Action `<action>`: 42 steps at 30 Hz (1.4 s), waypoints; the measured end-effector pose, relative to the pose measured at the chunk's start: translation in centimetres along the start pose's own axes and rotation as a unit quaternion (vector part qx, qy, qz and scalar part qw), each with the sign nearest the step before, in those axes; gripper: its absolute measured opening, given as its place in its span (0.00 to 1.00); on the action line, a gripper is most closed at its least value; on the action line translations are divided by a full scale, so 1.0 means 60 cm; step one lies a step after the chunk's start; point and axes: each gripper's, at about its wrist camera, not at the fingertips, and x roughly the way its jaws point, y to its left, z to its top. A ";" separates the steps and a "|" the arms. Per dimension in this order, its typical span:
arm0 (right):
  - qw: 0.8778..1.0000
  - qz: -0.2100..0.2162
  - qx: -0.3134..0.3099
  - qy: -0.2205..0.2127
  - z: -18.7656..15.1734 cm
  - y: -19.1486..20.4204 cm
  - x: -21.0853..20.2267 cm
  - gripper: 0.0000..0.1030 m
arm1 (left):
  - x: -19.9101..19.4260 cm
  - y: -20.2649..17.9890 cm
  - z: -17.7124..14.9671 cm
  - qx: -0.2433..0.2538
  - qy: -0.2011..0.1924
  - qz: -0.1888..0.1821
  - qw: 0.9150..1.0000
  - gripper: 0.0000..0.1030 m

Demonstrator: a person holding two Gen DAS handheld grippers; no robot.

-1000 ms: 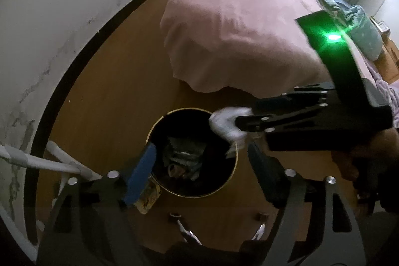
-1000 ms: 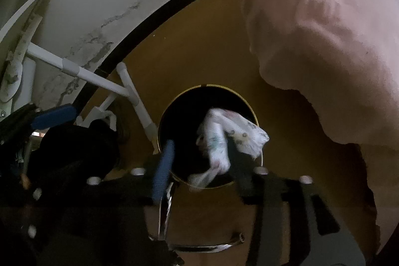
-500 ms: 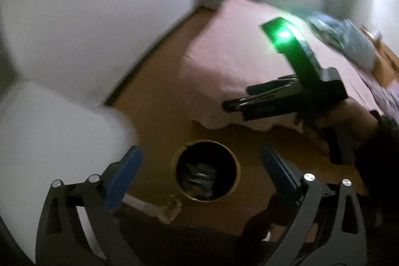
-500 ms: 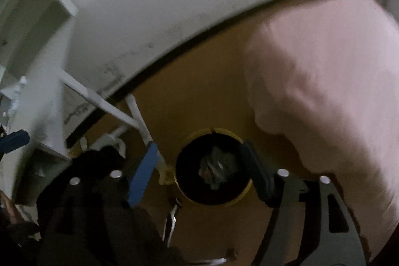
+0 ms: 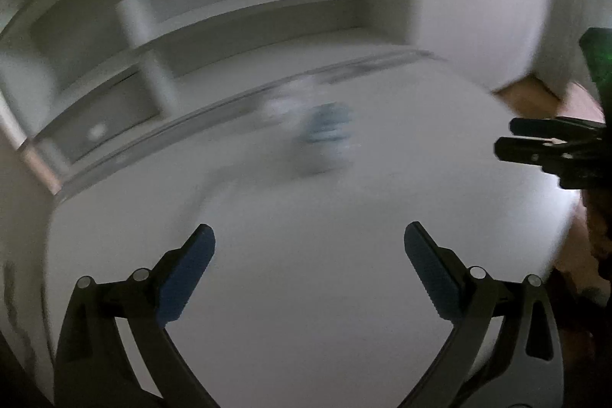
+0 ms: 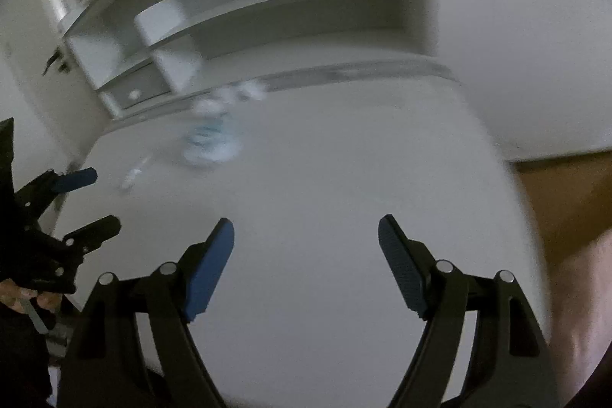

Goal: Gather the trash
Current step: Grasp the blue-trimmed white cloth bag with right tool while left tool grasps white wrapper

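Both views are blurred by motion and look across a white desk top [image 5: 306, 293]. A blurred white and blue crumpled item [image 5: 323, 136] lies near the desk's far edge; it also shows in the right wrist view [image 6: 210, 140], with small white scraps [image 6: 132, 174] beside it. My left gripper [image 5: 310, 239] is open and empty above the desk; it shows at the left of the right wrist view [image 6: 86, 199]. My right gripper [image 6: 306, 232] is open and empty; it shows at the right edge of the left wrist view [image 5: 508, 136]. The bin is out of view.
White shelves [image 5: 229, 6] and a small drawer with a knob [image 6: 134, 94] rise behind the desk. A white wall [image 6: 516, 25] stands to the right, with wooden floor [image 6: 554, 201] below it. A pink bedcover edge [image 6: 589, 293] shows at the far right.
The right gripper opened and the white tissue dropped into the bin. Both grippers then swung up from the bin and floor to face the white desk and shelves.
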 end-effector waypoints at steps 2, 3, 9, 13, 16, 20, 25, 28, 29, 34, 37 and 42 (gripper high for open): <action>1.000 0.009 -0.020 0.013 0.033 0.054 0.048 0.73 | 0.005 0.048 -0.012 -0.016 0.007 0.014 1.000 0.93; 0.999 0.012 -0.027 0.018 0.044 0.072 0.068 0.73 | 0.007 0.072 -0.018 -0.024 0.011 0.018 0.999 0.93; 0.998 -0.003 -0.041 0.055 0.086 0.124 0.174 0.73 | 0.045 0.136 -0.022 -0.051 0.028 0.012 0.998 0.93; 0.997 -0.006 -0.032 0.073 0.101 0.123 0.213 0.66 | 0.081 0.140 -0.014 -0.055 0.033 0.003 0.998 0.93; 0.997 0.004 -0.030 0.073 0.105 0.125 0.214 0.23 | 0.103 0.139 -0.002 -0.057 0.035 0.005 0.998 0.93; 0.997 -0.002 -0.051 0.055 0.105 0.136 0.181 0.19 | 0.123 0.140 0.007 -0.058 0.041 0.019 0.997 0.88; 0.998 0.009 -0.045 0.050 0.091 0.124 0.141 0.19 | 0.141 0.136 0.011 -0.061 0.062 0.027 0.996 0.65; 0.998 0.009 -0.040 0.045 0.075 0.108 0.115 0.19 | 0.140 0.128 0.012 -0.059 0.062 0.021 0.996 0.43; 0.998 0.006 -0.037 0.041 0.067 0.098 0.102 0.19 | 0.138 0.123 0.013 -0.057 0.062 0.015 0.996 0.34; 1.000 -0.019 -0.008 0.013 0.030 0.022 0.020 0.19 | 0.130 0.076 0.022 -0.037 0.062 0.002 0.997 0.13; 0.999 -0.047 0.024 -0.005 -0.005 -0.046 -0.043 0.19 | 0.123 0.009 0.038 -0.019 0.050 -0.028 0.998 0.12; 0.988 -0.118 0.092 -0.024 -0.089 -0.181 -0.149 0.19 | 0.108 -0.139 0.071 0.020 0.028 -0.102 0.994 0.12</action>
